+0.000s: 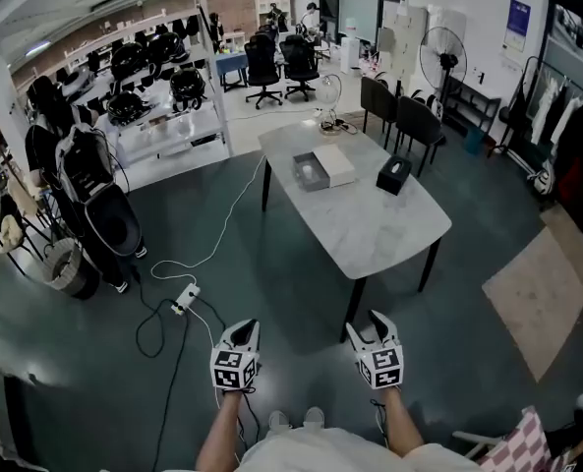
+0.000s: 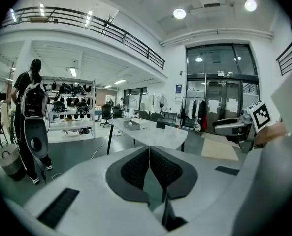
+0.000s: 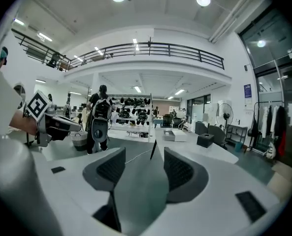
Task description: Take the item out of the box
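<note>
On the far half of the white table (image 1: 370,229) lies an open grey box (image 1: 309,173) with a pale item inside, and a white lid (image 1: 335,164) lies right beside it. Both grippers hang low over the floor, well short of the table. My left gripper (image 1: 243,329) has its pads pressed together, empty (image 2: 149,150). My right gripper (image 1: 374,322) stands open with nothing between its fingers (image 3: 145,152). Both gripper views show the box small and far off, in the left gripper view (image 2: 132,125) and the right gripper view (image 3: 169,135).
A black tissue box (image 1: 393,176) sits on the table right of the box. A person with a backpack (image 1: 85,180) stands at left beside a basket (image 1: 70,268). A power strip and cable (image 1: 184,299) lie on the floor. Chairs (image 1: 409,121) stand behind the table, a rug (image 1: 542,298) at right.
</note>
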The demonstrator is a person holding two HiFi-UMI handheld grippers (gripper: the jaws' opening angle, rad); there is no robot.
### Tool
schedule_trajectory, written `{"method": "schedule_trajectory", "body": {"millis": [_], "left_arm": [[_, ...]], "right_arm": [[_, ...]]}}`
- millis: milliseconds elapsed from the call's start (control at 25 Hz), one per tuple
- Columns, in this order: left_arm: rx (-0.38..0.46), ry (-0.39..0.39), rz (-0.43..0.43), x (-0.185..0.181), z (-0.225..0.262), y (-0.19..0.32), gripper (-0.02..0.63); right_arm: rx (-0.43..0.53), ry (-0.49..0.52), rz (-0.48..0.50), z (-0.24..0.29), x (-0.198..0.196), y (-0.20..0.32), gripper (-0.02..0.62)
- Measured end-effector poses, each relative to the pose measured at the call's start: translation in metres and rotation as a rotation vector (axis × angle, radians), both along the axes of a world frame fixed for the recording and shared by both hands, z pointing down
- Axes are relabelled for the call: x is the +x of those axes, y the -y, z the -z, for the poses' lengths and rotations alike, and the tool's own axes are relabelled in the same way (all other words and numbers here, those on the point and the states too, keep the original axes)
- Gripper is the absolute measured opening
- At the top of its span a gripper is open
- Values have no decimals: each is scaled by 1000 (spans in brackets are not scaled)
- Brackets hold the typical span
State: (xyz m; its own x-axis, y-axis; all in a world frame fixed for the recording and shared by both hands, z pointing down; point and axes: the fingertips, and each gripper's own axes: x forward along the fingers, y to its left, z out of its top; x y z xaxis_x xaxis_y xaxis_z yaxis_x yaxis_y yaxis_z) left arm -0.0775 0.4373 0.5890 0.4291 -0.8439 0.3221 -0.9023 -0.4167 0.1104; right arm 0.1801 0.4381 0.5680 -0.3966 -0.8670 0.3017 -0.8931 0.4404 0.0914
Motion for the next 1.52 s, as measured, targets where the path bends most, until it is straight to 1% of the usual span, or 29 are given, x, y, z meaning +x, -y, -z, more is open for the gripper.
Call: {"method": "schedule_trajectory", "body": {"millis": [120,520,800,1240,1520], "left_arm": [[-5,2,1,7,-1,-2,18],[-13,1,18,26,-10,7,17],[-33,-2,37,24,-18,27,17],[-40,-5,8,35,-30,98,17],[-40,-13,1,18,-36,174,17]], "right_arm": [[1,-5,8,0,2,-1,259],[-3,-18,30,-9,14,15,252],[-20,-21,36,-14,14,39,245],[-20,-26,30,-21,15,107,241],[-23,-33,24,-26,-2,181,239]]}}
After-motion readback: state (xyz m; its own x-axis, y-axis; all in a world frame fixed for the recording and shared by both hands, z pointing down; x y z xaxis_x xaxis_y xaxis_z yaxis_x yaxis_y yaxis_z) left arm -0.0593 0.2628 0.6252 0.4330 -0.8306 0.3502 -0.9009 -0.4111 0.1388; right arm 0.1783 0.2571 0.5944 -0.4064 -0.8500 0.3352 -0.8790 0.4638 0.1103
